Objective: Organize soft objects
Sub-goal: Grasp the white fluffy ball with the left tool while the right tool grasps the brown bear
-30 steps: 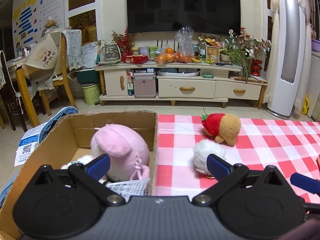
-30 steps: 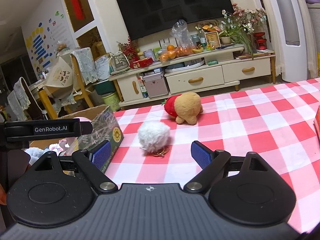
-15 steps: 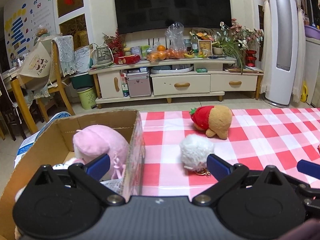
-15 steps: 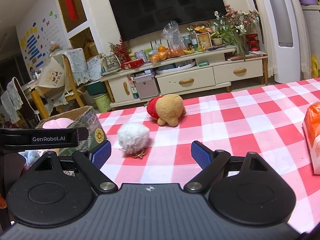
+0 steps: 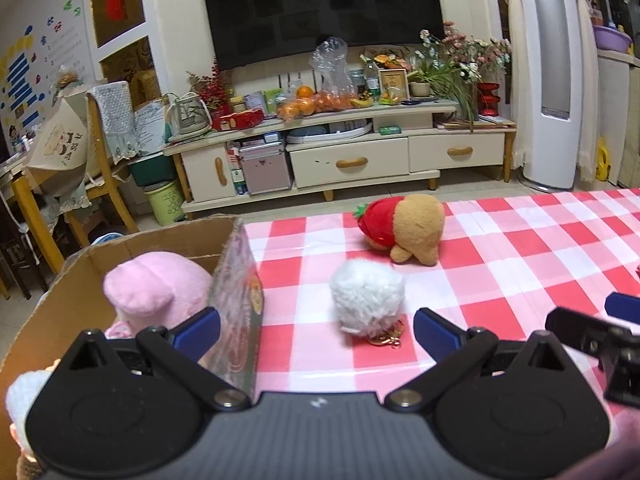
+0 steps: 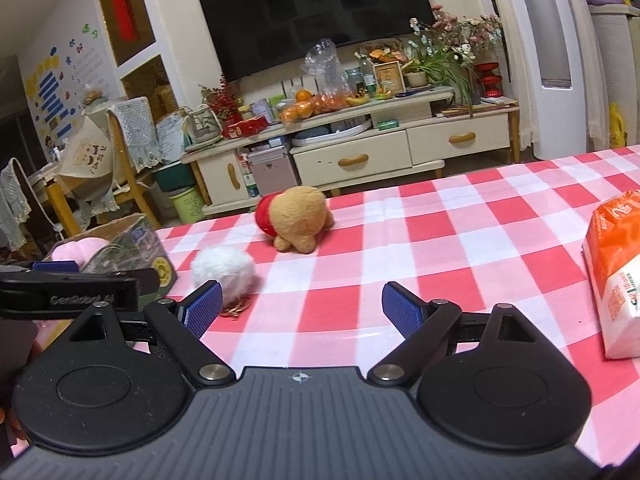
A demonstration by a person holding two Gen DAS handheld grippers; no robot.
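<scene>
A white fluffy pom-pom [image 5: 367, 301] with a gold keyring lies on the red-checked tablecloth [image 5: 520, 264], just ahead of my open, empty left gripper [image 5: 316, 330]. Behind it lies a brown plush with a red strawberry hat [image 5: 404, 228]. A cardboard box [image 5: 52, 312] at the table's left end holds a pink plush [image 5: 156, 288]. In the right wrist view the pom-pom [image 6: 223, 271] sits by the left finger of my open, empty right gripper [image 6: 302, 308], with the brown plush [image 6: 298, 218] and the box [image 6: 148, 248] beyond.
An orange and white tissue pack [image 6: 616, 276] lies at the right of the table. The right gripper's finger [image 5: 622, 308] shows at the right of the left wrist view. A TV cabinet [image 5: 340, 152] and a wooden chair [image 5: 100, 168] stand beyond the table.
Both grippers have moved right along the table. The left one has shifted from over the box to in front of the pom-pom. The tissue pack has come into the right view.
</scene>
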